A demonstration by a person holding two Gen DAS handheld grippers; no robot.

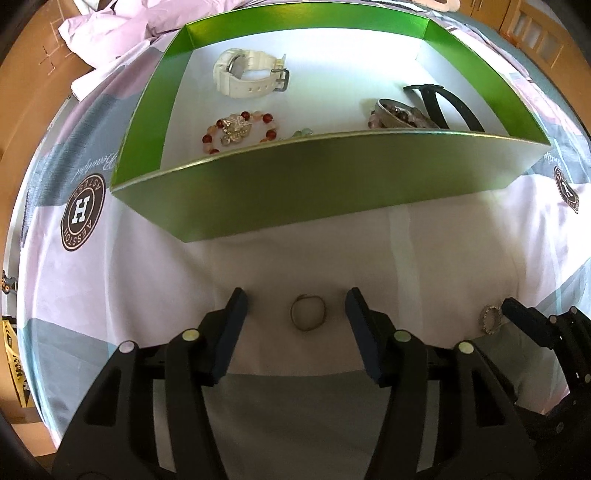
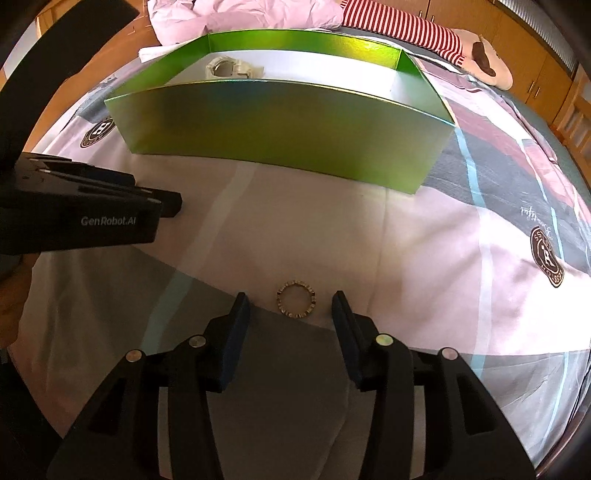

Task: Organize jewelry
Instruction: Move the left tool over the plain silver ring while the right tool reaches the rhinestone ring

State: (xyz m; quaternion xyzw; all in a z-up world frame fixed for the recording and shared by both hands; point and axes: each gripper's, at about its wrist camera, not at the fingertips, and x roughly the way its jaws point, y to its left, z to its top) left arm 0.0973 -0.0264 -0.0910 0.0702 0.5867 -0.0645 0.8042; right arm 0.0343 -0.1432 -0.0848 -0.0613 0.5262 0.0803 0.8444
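A green box (image 1: 332, 177) with a white floor stands on the bedsheet. In it lie a white watch (image 1: 247, 74), a red bead bracelet (image 1: 240, 131), a purple bead bracelet with a silver piece (image 1: 400, 114) and a black strap (image 1: 443, 105). My left gripper (image 1: 295, 306) is open, its fingers either side of a thin ring (image 1: 307, 312) on the sheet. My right gripper (image 2: 291, 306) is open around a studded ring (image 2: 295, 298), which also shows in the left wrist view (image 1: 490, 319). The box (image 2: 280, 136) and the watch (image 2: 231, 68) show in the right wrist view.
The patterned sheet (image 1: 92, 258) covers the bed. A pink duvet (image 2: 240, 14) and a striped plush toy (image 2: 424, 29) lie behind the box. The left gripper's body (image 2: 92, 218) is at the left of the right wrist view. Wooden cabinets (image 2: 546, 55) stand beyond.
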